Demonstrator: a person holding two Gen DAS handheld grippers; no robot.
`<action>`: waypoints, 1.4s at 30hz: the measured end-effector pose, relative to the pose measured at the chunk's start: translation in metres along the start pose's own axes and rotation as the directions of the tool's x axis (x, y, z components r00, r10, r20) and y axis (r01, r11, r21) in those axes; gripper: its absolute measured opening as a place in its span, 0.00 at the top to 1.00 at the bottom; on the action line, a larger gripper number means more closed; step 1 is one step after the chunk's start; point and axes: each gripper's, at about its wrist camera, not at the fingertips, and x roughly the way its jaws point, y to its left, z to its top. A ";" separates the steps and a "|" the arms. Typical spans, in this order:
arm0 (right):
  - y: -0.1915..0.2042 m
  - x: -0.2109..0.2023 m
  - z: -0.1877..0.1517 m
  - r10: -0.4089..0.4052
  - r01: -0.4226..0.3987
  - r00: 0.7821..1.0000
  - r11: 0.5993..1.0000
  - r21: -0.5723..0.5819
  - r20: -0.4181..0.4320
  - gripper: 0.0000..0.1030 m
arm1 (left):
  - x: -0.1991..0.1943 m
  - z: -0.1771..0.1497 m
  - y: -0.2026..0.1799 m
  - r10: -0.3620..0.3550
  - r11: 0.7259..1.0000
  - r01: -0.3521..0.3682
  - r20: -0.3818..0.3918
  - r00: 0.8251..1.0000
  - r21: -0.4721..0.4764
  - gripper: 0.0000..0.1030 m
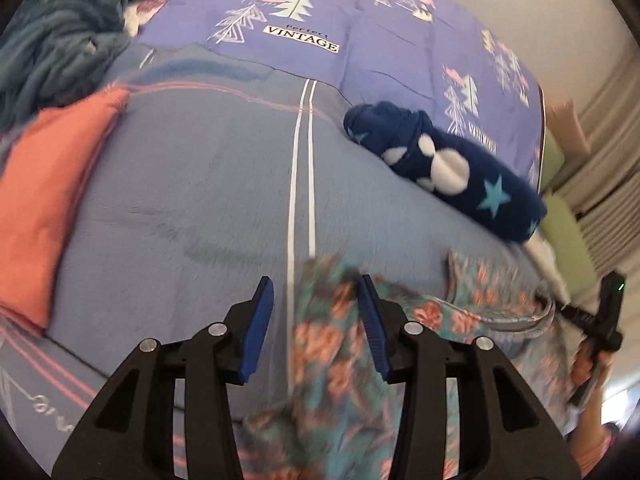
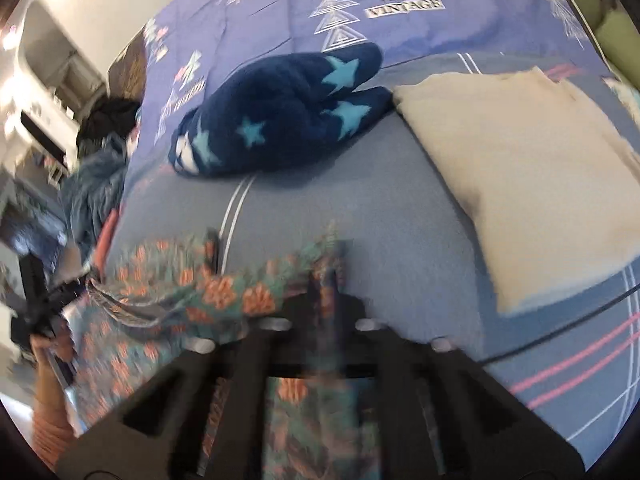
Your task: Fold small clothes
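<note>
In the left wrist view, the left gripper (image 1: 316,320) stands with its blue-padded jaws spread apart and nothing between them; the floral garment (image 1: 344,344) lies just behind and under its right finger, spilling from 6 o'clock out toward 3 o'clock across the grey-blue bedspread (image 1: 200,200). In the right wrist view, the right gripper (image 2: 326,280) has its jaws drawn together on a fold of the floral garment (image 2: 224,292) (the frame is badly blurred, but cloth runs up between the fingers), with the rest of the fabric trailing toward 9 o'clock. Farther out, a navy fleece with stars (image 1: 444,164) lies at about 2 o'clock in the left view, and at 11 o'clock in the right. A folded coral cloth (image 1: 52,208) rests at 9 o'clock in the left view. A folded cream cloth (image 2: 516,172) sits at 2 o'clock in the right view.
</note>
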 end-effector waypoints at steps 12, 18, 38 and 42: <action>-0.032 -0.010 -0.007 -0.046 0.037 0.997 0.991 0.129 0.065 0.85 | -0.002 0.001 -0.001 0.014 1.000 -0.013 0.051 0.999 -0.022 0.86; -0.040 -0.051 -0.032 -0.042 0.024 0.991 0.990 0.142 0.129 0.83 | -0.043 -0.013 0.002 0.003 0.999 0.002 0.103 0.995 -0.051 0.60; -0.031 -0.157 -0.258 0.245 -0.276 0.959 0.922 0.273 0.140 0.37 | -0.168 -0.259 -0.016 -0.186 0.972 0.191 0.052 0.981 -0.136 0.42; -0.025 -0.147 -0.254 0.205 -0.254 0.961 0.922 0.293 0.186 0.32 | -0.155 -0.265 -0.010 -0.209 0.957 0.225 0.099 0.973 -0.184 0.41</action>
